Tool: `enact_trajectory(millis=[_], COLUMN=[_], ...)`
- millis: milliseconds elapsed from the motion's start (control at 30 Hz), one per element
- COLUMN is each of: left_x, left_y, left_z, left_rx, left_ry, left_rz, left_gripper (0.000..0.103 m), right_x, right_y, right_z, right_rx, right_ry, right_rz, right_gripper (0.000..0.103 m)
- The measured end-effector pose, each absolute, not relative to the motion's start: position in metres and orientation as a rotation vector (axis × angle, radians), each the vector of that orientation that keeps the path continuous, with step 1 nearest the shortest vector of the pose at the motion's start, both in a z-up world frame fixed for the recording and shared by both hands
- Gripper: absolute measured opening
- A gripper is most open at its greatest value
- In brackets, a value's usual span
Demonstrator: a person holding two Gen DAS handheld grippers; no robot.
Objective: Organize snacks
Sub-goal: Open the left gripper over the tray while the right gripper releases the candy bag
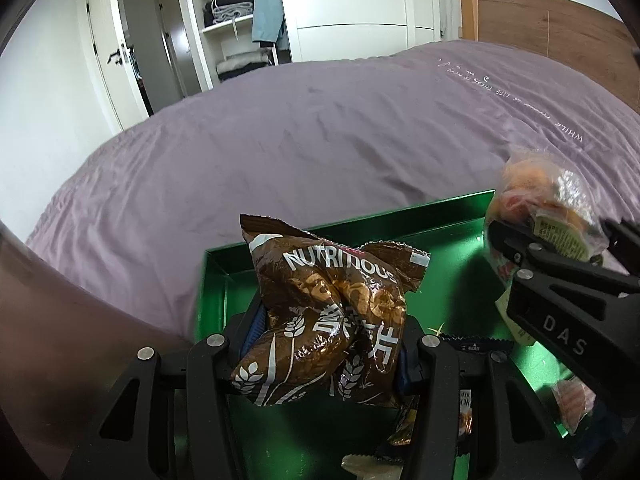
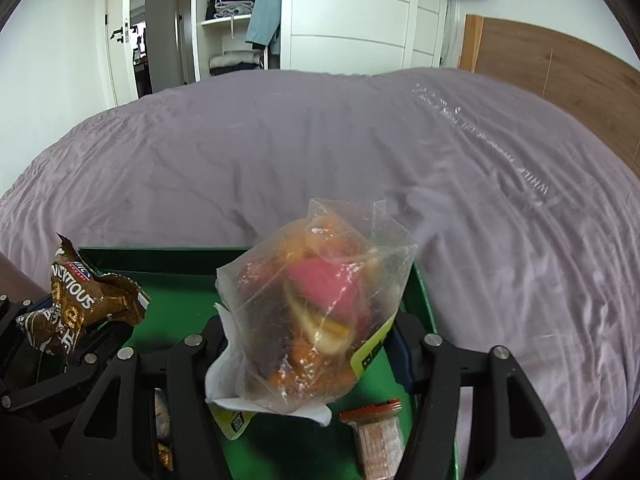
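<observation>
My left gripper (image 1: 326, 356) is shut on a crumpled brown snack bag (image 1: 332, 320) printed "NUTRITIOUS", held over the left half of a green tray (image 1: 448, 216) that lies on a bed. My right gripper (image 2: 308, 352) is shut on a clear plastic bag (image 2: 320, 312) of orange and pink snacks, held over the tray's right half (image 2: 168, 256). Each view catches the other hand: the clear bag (image 1: 548, 204) and right gripper (image 1: 560, 240) at the right edge, the brown bag (image 2: 76, 304) at the left.
Small wrapped snacks lie in the tray: an orange-topped packet (image 2: 376, 436) and a dark packet (image 1: 476, 346). The lilac bedspread (image 1: 320, 128) spreads beyond the tray. A white wardrobe (image 1: 348, 4), a door (image 1: 116, 44) and a wooden headboard (image 1: 560, 28) stand behind.
</observation>
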State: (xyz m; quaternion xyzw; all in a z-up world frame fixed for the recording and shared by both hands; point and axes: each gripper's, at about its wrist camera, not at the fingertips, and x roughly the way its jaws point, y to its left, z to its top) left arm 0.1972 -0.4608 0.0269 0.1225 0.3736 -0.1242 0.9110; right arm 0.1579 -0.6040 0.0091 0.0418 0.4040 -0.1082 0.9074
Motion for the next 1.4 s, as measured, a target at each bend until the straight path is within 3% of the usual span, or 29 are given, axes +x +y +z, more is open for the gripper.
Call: enact_trajectory(millis=[433, 600, 1000, 1100, 1400], left_x=[0.208, 0.208, 0.184, 0.177, 0.138], left_y=[-0.471, -0.470, -0.478, -0.477, -0.460], left_z=[0.014, 0.020, 0.056, 0.068, 0.090], left_rx=[0.267, 0.269, 0.303, 0.286, 0.318], left_ry=[0.887, 0.864, 0.748, 0.718, 0.709], left_rz=[-0.294, -0.267, -0.270, -0.276, -0.292], left_gripper=[0.050, 0.056, 0.060, 0.064, 0.064], right_x=[0.165, 0.165, 0.141, 0.134, 0.108], right_y=[-0.607, -0.604, -0.609, -0.605, -0.593], right_z=[-0.005, 0.002, 0.046, 0.064, 0.088], right_rx=[0.077, 0.051, 0.051, 0.037, 0.059], right_ry=[0.892, 0.889, 0.849, 0.830, 0.835], right_rz=[-0.231, -0.233, -0.246, -0.230, -0.253], right_gripper=[0.059, 0.086, 0.095, 0.102, 0.102])
